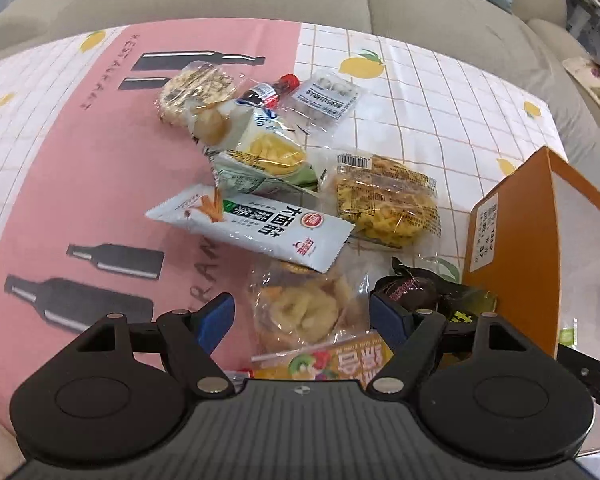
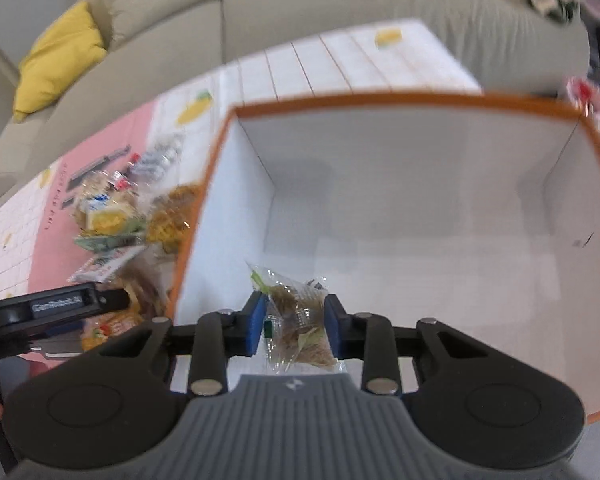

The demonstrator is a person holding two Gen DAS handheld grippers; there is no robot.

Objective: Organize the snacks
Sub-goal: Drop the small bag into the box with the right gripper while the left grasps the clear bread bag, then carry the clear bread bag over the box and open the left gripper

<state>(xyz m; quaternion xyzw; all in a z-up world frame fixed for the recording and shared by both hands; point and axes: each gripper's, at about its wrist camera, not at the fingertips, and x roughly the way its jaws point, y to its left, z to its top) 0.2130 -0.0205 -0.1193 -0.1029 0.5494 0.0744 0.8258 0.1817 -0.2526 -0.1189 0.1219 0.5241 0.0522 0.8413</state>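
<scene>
Over the orange box we see our right gripper clamped on a clear snack packet, hanging above the white interior. Our left gripper gapes wide, gripping nothing, above the snack pile on the tablecloth beside the box.

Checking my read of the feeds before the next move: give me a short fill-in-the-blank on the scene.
1. The right gripper is shut on a clear ____.
2. It holds this above the orange-rimmed box, whose inside is ____.
3. The left gripper has its jaws ____ above the snack pile.

Missing words: snack packet; white; open
</scene>
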